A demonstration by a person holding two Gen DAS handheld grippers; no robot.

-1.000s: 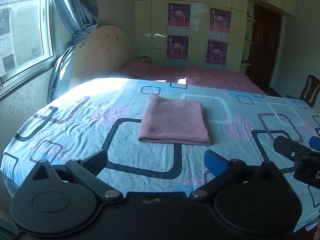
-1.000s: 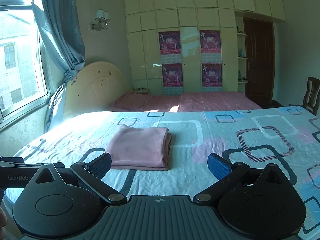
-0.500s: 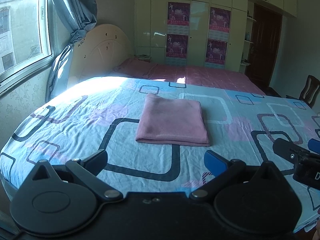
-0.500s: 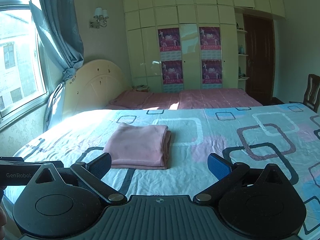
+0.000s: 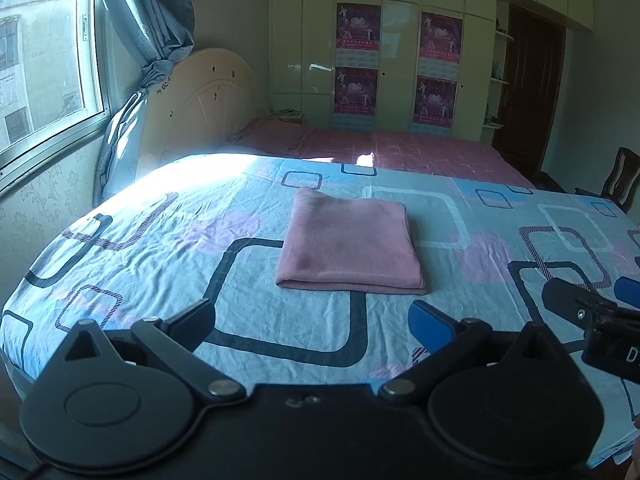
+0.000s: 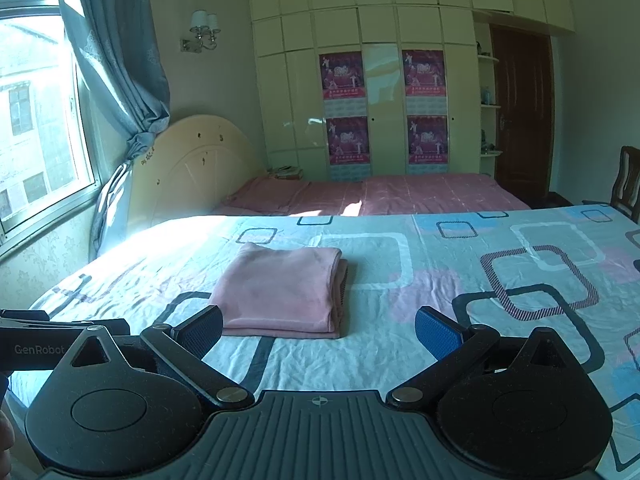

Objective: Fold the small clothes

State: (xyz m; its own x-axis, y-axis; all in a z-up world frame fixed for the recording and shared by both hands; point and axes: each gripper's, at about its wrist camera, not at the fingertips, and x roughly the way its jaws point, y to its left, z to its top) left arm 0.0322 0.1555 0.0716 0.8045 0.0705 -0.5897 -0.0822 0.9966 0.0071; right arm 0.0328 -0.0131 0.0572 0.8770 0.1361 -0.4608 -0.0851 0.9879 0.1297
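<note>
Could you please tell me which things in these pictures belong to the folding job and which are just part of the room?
Part of the job:
pink cloth, folded, lying on the patterned sheet
left claw, open
right claw, open

Just there:
chair
curtain
posters
wall lamp

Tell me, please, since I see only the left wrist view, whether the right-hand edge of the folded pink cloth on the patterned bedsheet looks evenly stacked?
Observer: From the right wrist view, the folded pink cloth shows several layers along its right edge, roughly aligned, the lower ones jutting slightly.
Operator: Is the right gripper open?
Observer: Yes, the right gripper is open, its blue pads wide apart, holding nothing, short of the cloth.
Operator: Does my left gripper appear there?
Observer: Yes, the left gripper shows at that view's left edge, lettered GenRobot.
</note>
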